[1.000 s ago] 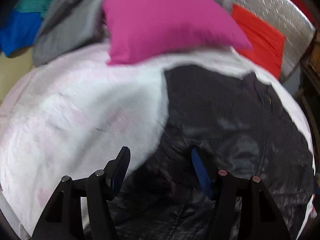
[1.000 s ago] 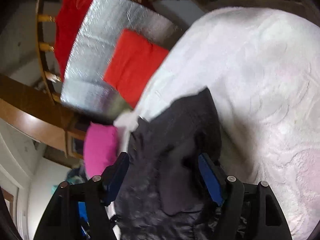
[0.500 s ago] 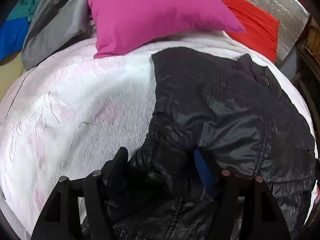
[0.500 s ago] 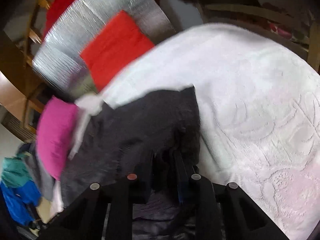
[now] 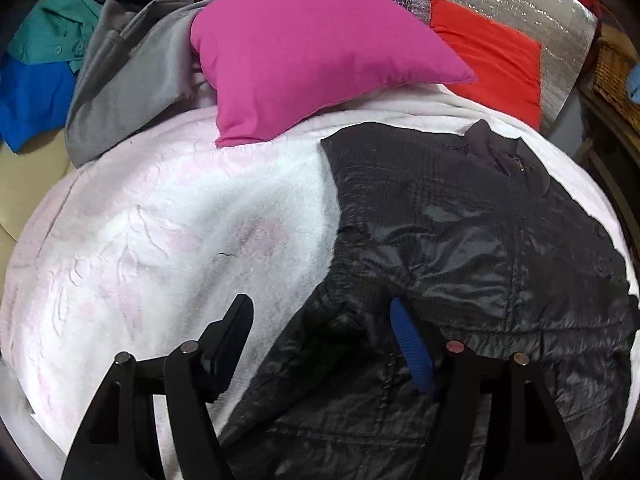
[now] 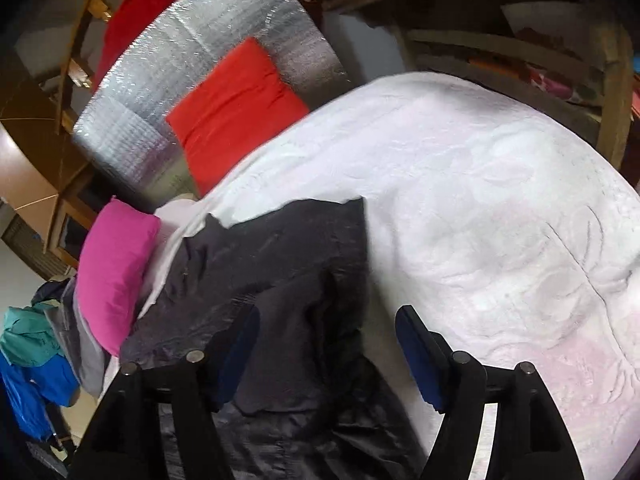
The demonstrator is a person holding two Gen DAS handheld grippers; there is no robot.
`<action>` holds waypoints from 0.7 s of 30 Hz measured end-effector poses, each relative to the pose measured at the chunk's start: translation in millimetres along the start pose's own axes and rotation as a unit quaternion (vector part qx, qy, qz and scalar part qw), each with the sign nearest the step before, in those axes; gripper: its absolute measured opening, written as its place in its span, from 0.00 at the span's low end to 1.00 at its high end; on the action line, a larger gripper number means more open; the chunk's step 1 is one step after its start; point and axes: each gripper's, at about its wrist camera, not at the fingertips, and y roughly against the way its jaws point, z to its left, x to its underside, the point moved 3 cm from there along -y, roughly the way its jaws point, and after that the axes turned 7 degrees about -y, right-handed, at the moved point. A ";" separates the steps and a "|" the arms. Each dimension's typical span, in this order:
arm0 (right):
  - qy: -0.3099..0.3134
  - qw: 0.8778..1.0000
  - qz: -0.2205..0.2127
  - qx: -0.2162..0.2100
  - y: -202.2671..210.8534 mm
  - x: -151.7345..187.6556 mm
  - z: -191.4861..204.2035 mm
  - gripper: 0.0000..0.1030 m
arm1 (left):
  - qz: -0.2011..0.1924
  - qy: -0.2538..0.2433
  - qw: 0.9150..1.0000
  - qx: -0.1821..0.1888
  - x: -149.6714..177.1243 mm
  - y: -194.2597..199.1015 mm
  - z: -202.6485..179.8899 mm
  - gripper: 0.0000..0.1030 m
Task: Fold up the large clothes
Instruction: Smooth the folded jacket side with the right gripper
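1. The left gripper (image 5: 320, 336) stands wide open and holds nothing; its inner blue-padded finger hangs over the near hem of the shiny black quilted jacket (image 5: 460, 240), the outer one over the white-and-pink embossed bedspread (image 5: 160, 240).

2. The right gripper (image 6: 326, 344) also gapes empty, straddling the jacket's near right edge (image 6: 280, 280).

3. The jacket lies straight ahead of both tools, its long axis running away from them toward the collar, near the magenta square cushion (image 5: 312, 52) and the red flat cushion (image 5: 492, 52). Both grippers look about equally close to the hem, though the blurred right view leaves that uncertain.

4. Half a second ago both pairs of fingers were pinching cloth; they have since let go, and the jacket now rests spread on the bedspread.

5. A grey garment (image 5: 120, 80) and blue-teal clothes (image 5: 36, 76) wait at the far left.
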 end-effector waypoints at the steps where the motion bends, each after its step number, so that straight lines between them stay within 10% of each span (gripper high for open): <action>1: -0.011 1.000 0.009 -0.006 -3.6 0.1 -5.1 0.72 | 0.002 0.004 1.000 0.001 0.4 -2.2 4.6 0.73; 10: -0.034 0.994 0.088 -0.047 -52.3 17.8 -3.5 0.72 | 0.006 0.084 0.993 0.077 -12.1 -21.0 19.9 0.73; 21: -0.020 0.997 0.072 -0.022 -67.6 32.9 3.9 0.82 | -0.005 -0.021 1.000 -0.019 -21.0 -35.1 -23.7 0.73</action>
